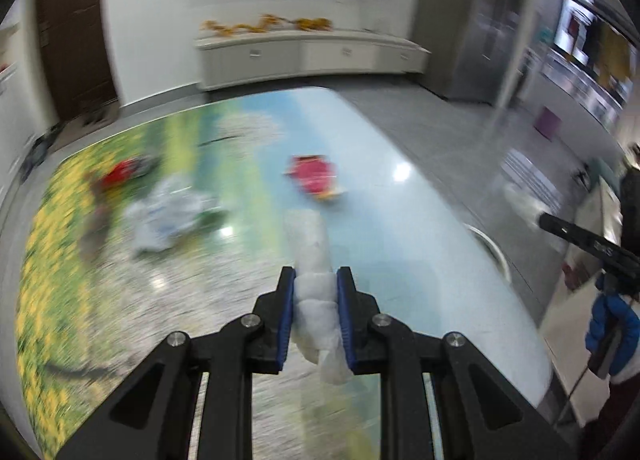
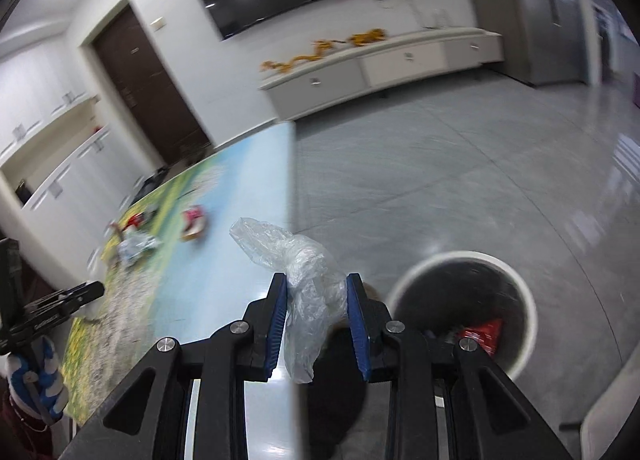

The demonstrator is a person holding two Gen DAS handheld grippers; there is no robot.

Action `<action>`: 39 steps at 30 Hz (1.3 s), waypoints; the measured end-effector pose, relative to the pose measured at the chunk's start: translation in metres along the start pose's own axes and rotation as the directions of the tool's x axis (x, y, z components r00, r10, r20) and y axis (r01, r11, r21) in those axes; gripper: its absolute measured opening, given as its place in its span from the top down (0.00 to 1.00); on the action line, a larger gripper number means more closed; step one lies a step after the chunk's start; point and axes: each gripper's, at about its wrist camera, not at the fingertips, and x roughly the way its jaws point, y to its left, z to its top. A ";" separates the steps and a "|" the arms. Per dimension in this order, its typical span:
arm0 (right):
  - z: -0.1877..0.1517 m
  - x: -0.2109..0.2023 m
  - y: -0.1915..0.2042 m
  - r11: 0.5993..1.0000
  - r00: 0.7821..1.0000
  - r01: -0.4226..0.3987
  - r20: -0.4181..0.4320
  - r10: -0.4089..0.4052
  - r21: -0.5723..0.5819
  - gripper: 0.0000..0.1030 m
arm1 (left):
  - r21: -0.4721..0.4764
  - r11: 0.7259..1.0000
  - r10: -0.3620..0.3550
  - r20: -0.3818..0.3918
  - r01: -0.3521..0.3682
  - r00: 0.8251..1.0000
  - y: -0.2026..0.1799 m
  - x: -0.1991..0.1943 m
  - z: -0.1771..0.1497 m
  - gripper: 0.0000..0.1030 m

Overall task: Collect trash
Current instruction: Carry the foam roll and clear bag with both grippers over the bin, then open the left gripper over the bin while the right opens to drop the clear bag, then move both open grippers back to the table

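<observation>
left gripper (image 1: 316, 292) pinches tissue wad (image 1: 314, 280); right gripper (image 2: 316, 300) pinches plastic bag (image 2: 304, 280)

tabletop litter (image 1: 176, 212) blurred, bin (image 2: 520, 300) partly hidden

Table (image 1: 420, 220): I see a glossy meadow-print top.
On it: red wrapper (image 1: 314, 176), crumpled white bag (image 1: 168, 216), another red scrap (image 1: 122, 171).

So the twisted white tissue wad (image 1: 316, 292) is pinched upright-ish in the left tool (image 1: 316, 280), above the table (image 1: 420, 260). A crinkly clear plastic bag (image 2: 308, 280) hangs from the right tool (image 2: 316, 292), near the white trash bin (image 2: 520, 300) with a red wrapper inside. On the table: a pink-red packet (image 1: 314, 176), crumpled pale plastic (image 1: 168, 212) and a red scrap (image 1: 124, 170), all blurry.
</observation>
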 end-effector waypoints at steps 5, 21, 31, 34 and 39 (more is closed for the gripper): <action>0.001 -0.006 -0.040 0.995 0.997 0.070 0.015 -0.071 0.070 0.73 | 0.099 0.991 -0.088 -0.050 0.093 0.995 -0.060 0.032 0.021 0.81; -0.003 0.036 -0.111 0.959 0.970 0.236 -0.093 -0.223 0.160 0.71 | 0.207 0.930 -0.268 -0.186 0.304 0.945 -0.217 0.128 0.078 0.66; -0.003 0.042 -0.125 0.928 0.946 0.319 -0.119 -0.301 0.191 0.60 | 0.174 0.912 -0.351 -0.139 0.371 0.926 -0.214 0.117 0.091 0.43; 0.000 0.033 -0.116 0.933 0.951 0.307 -0.094 -0.294 0.190 0.60 | 0.148 0.929 -0.335 -0.049 0.339 0.941 -0.187 0.093 0.088 0.43; 0.020 0.021 -0.073 0.962 0.972 0.236 -0.027 -0.235 0.139 0.60 | 0.132 0.963 -0.241 0.039 0.234 0.970 -0.121 0.050 0.079 0.43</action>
